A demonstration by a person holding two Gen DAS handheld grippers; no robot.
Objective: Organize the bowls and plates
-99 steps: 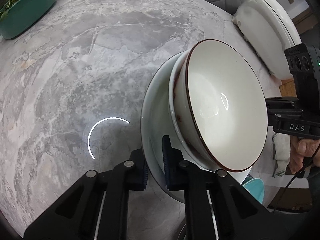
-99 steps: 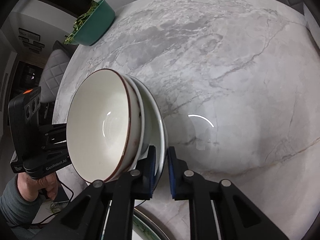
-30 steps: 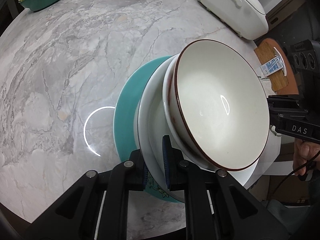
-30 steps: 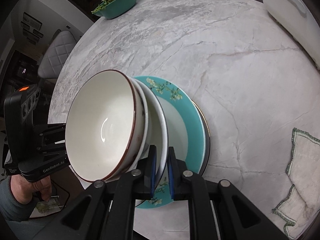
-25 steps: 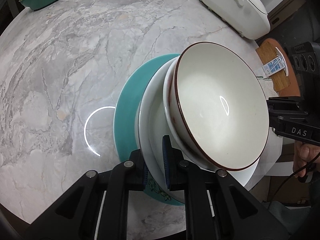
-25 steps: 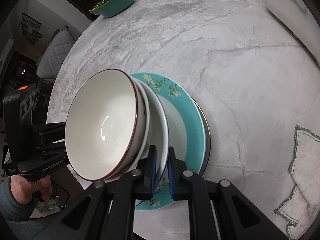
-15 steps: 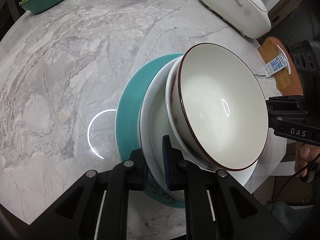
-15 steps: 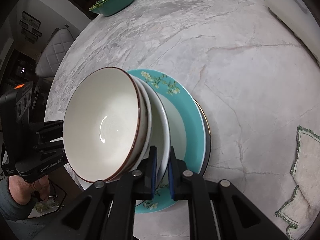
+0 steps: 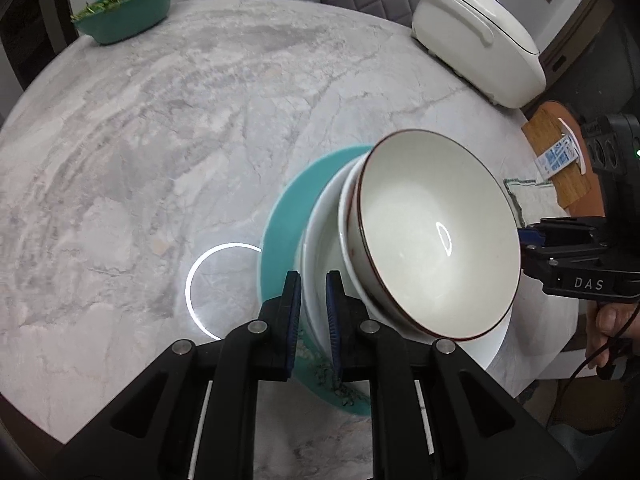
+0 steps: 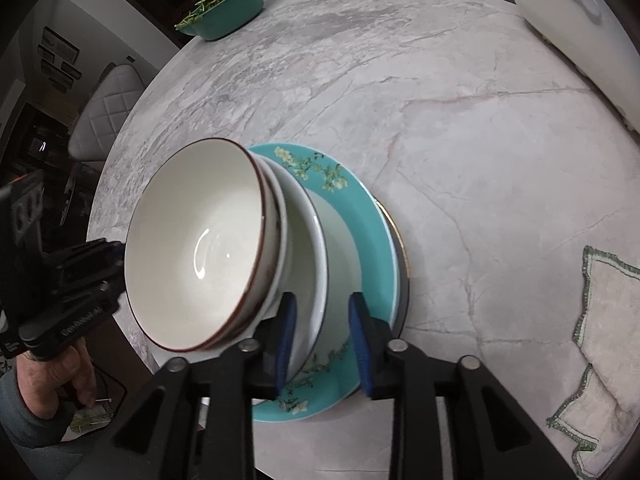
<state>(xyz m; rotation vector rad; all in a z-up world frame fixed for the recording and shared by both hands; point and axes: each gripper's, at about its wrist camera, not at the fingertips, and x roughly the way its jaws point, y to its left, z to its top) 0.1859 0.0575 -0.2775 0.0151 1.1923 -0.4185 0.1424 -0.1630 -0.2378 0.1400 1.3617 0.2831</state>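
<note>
Bowls (image 9: 436, 236) nest on a white plate (image 10: 316, 280), over a teal plate (image 10: 372, 240) near the marble table's (image 9: 160, 160) close edge. Left of the stack lies bare tabletop. The left gripper (image 9: 313, 316) pinches the white plate's rim; the right gripper (image 10: 322, 336), jaws opening, straddles that rim untouched.

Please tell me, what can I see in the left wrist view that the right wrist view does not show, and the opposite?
Only the left wrist view shows the whole white rice cooker, a wooden board beyond the table edge, and the left gripper shut on the white plate.

Only the right wrist view shows the flower pattern on the teal plate, a green-edged cloth, and the right gripper with jaws opening around the white plate's rim.

Both show the stacked bowls, the marble table and the green basin.
</note>
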